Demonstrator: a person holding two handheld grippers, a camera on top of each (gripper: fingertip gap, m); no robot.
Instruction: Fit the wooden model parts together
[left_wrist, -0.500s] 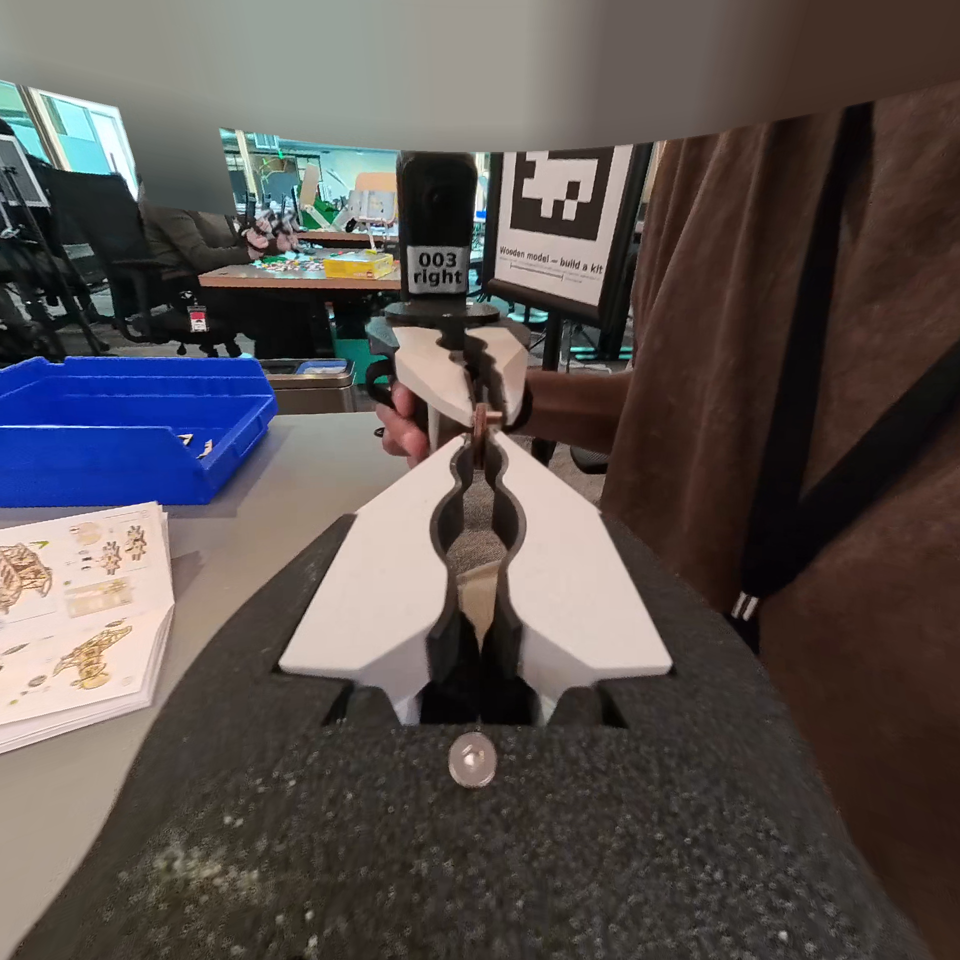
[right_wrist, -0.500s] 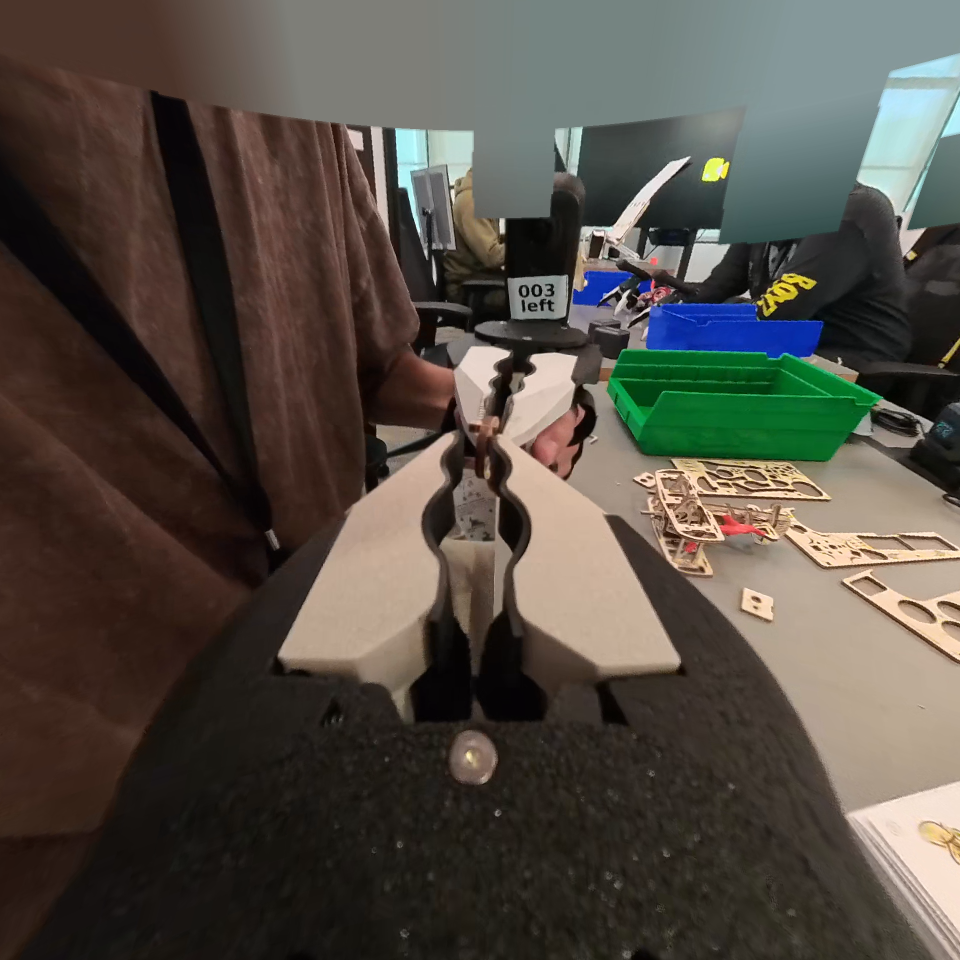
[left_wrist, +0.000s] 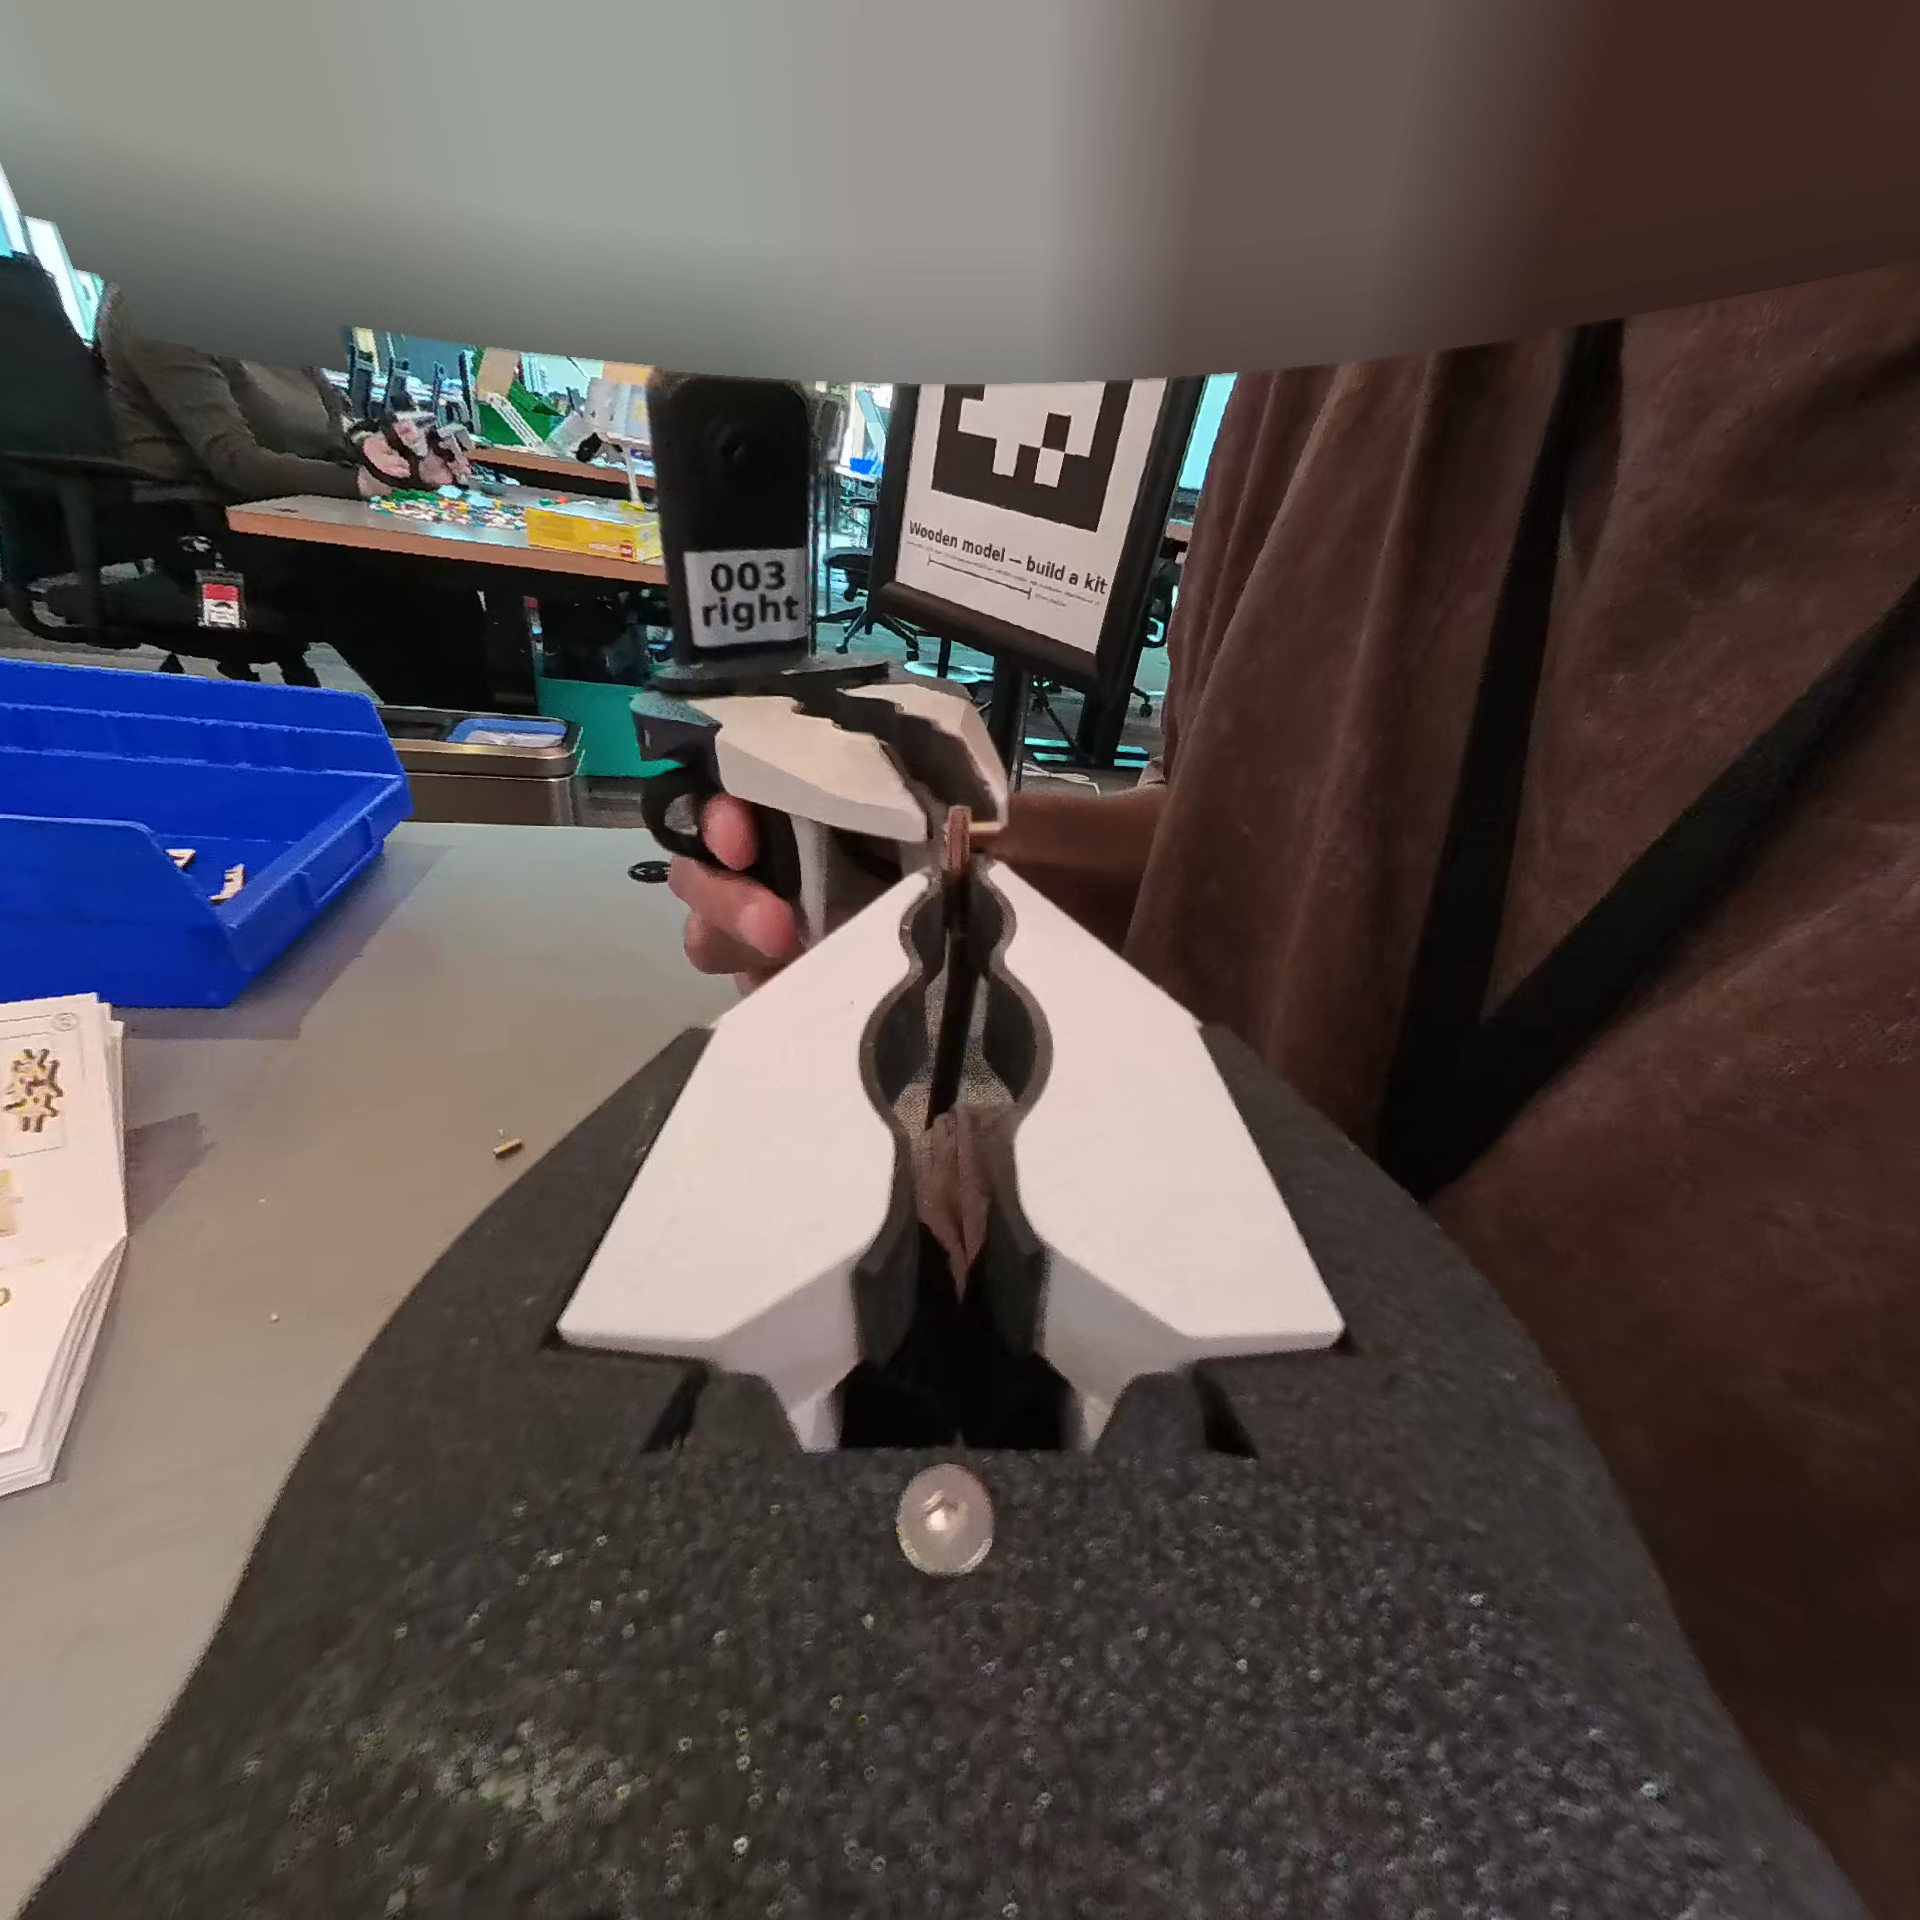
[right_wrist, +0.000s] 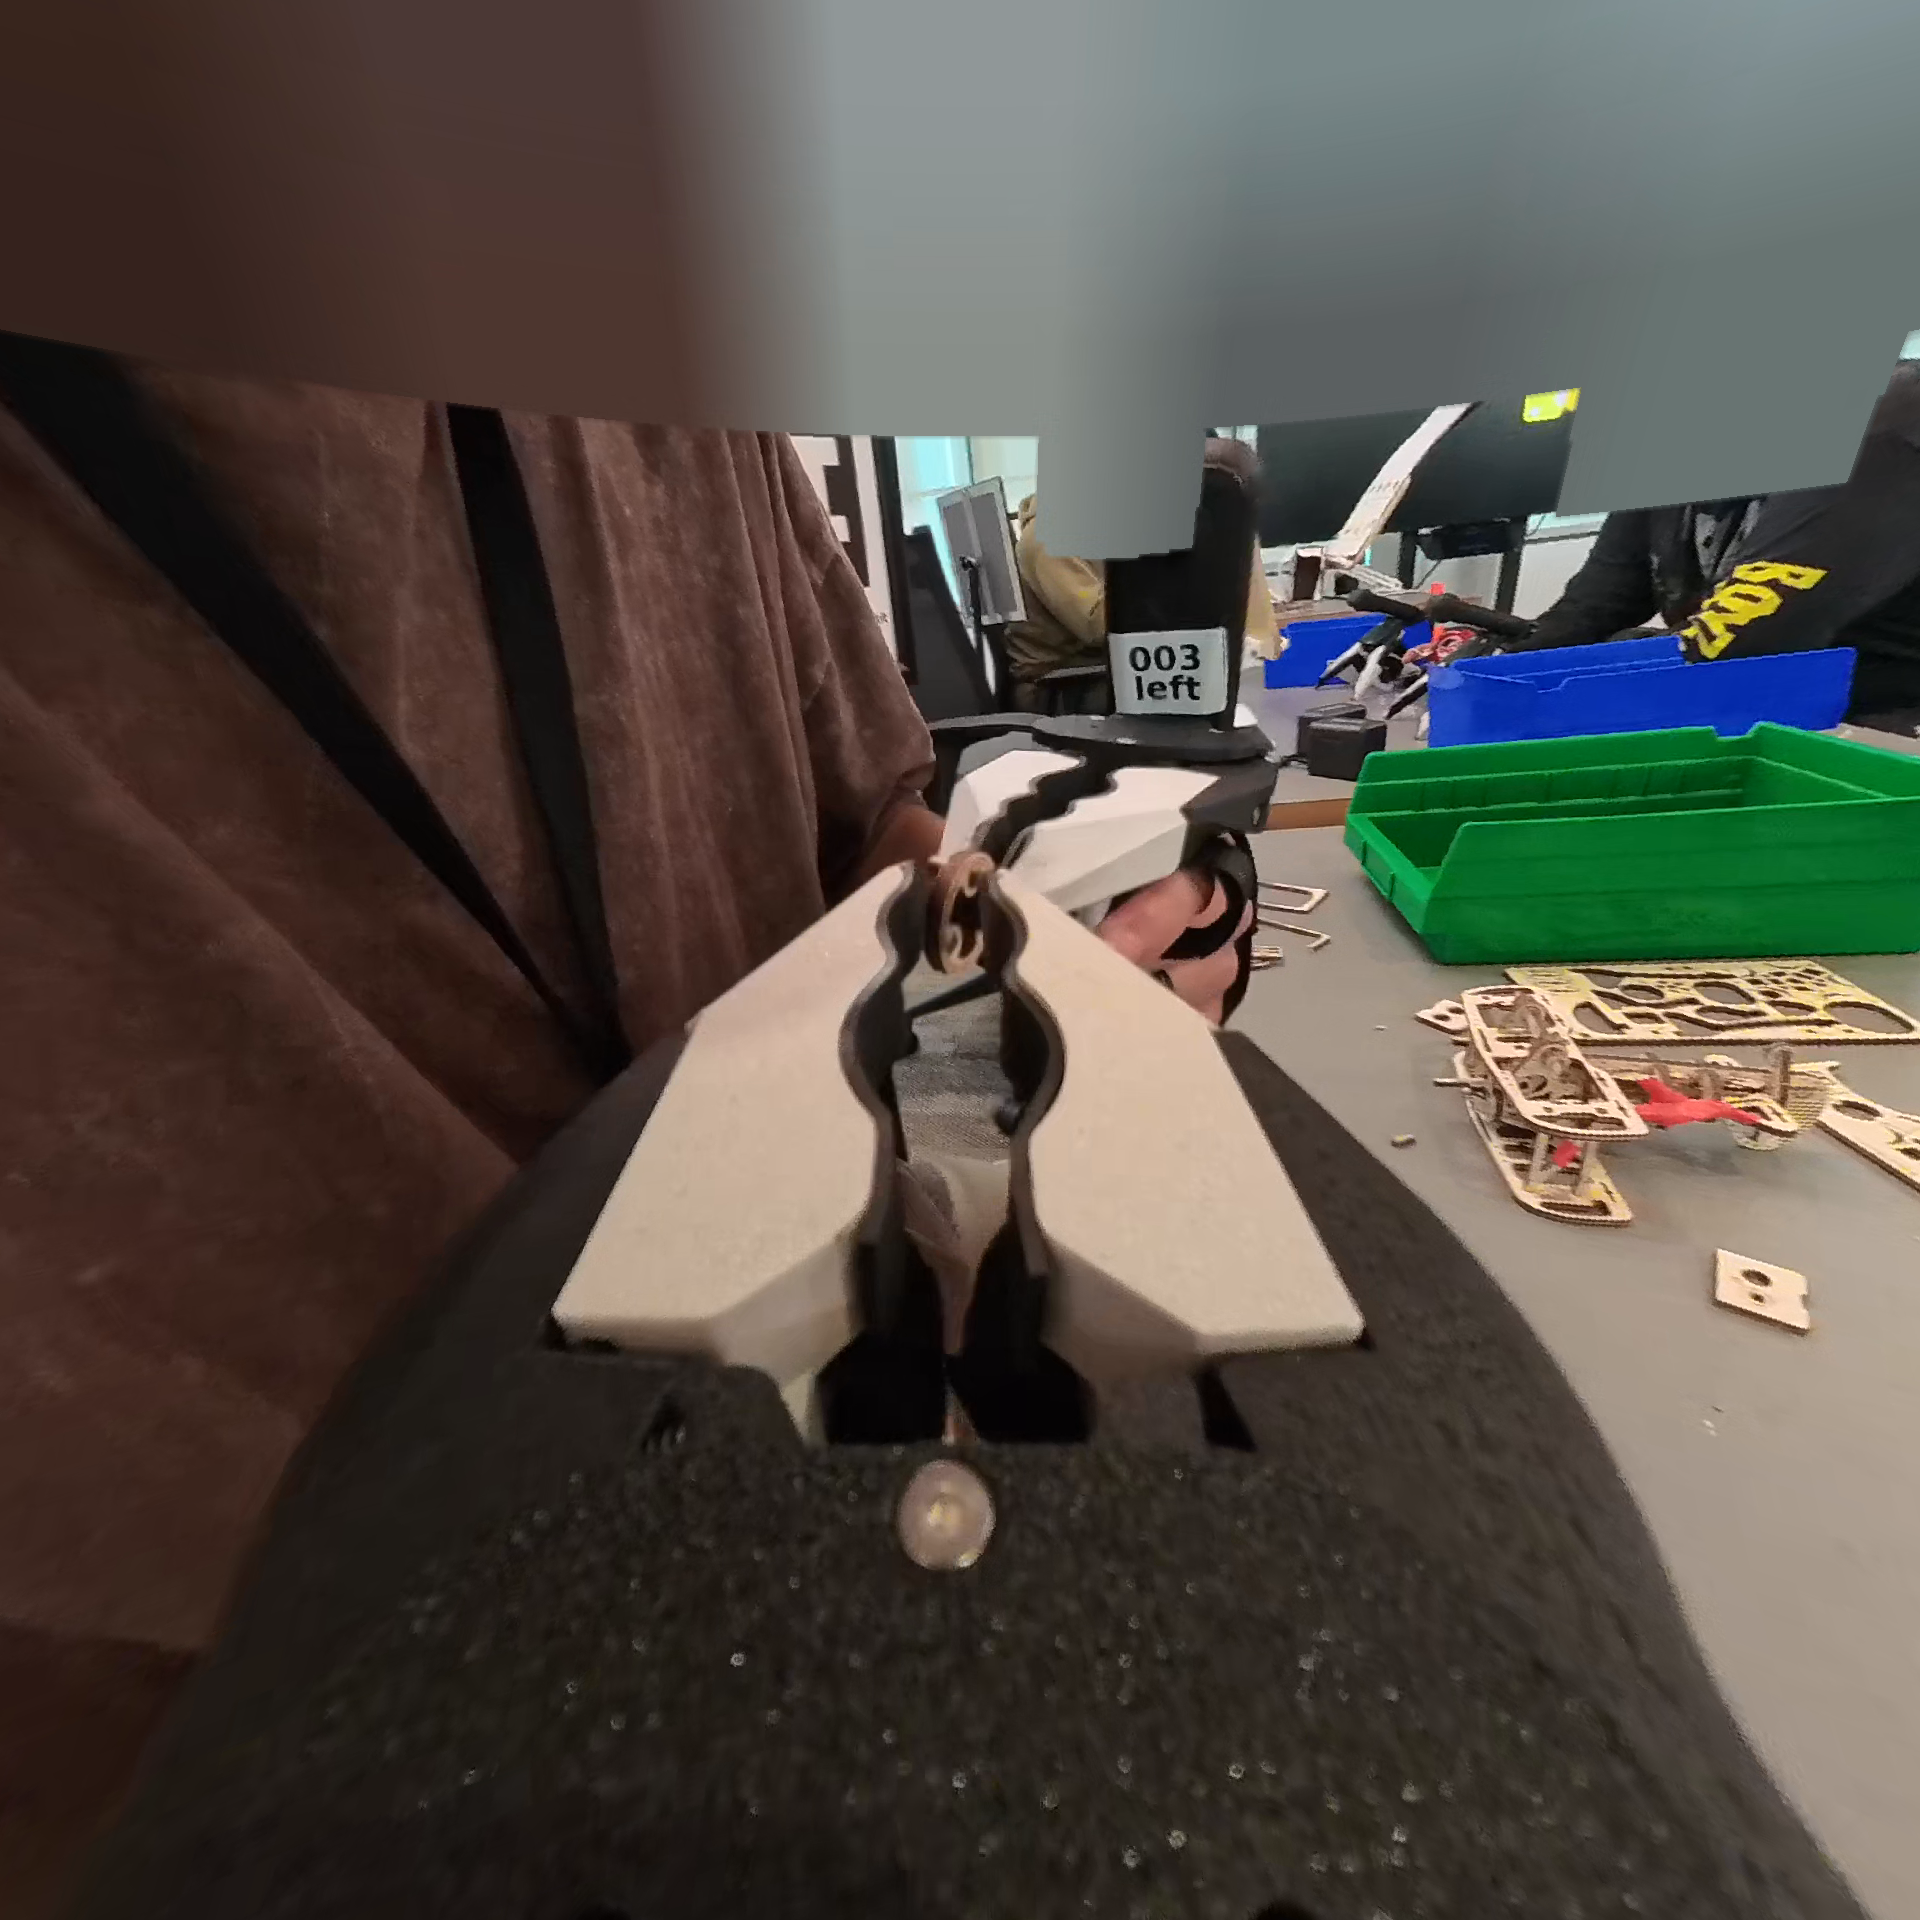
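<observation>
My left gripper (left_wrist: 957, 875) and right gripper (right_wrist: 951, 885) meet tip to tip in the air in front of a person in a brown shirt. Both are shut on a small round wooden part with curled cutouts. It shows edge-on in the left wrist view (left_wrist: 958, 840) and partly face-on in the right wrist view (right_wrist: 958, 916). A short wooden peg (left_wrist: 985, 828) sticks out of its side. The right gripper (left_wrist: 935, 816) shows turned to the left beyond my left fingertips. The left gripper (right_wrist: 997, 857) shows tilted beyond my right fingertips.
On the grey table (right_wrist: 1558, 1403) to the right lie a part-built wooden plane (right_wrist: 1538, 1112), cut-out wooden sheets (right_wrist: 1704, 1003), a small loose piece (right_wrist: 1761, 1291) and a green bin (right_wrist: 1642, 831). To the left stand a blue bin (left_wrist: 187, 831) and an instruction booklet (left_wrist: 52, 1195). Left and right tips are no more than a few centimetres apart. The part-built wooden plane (right_wrist: 1538, 1112) is about equally far from each gripper, around 30 cm.
The two grippers have twisted relative to each other while staying tip to tip. The wooden part's face now shows in the right wrist view. Both stay shut.
</observation>
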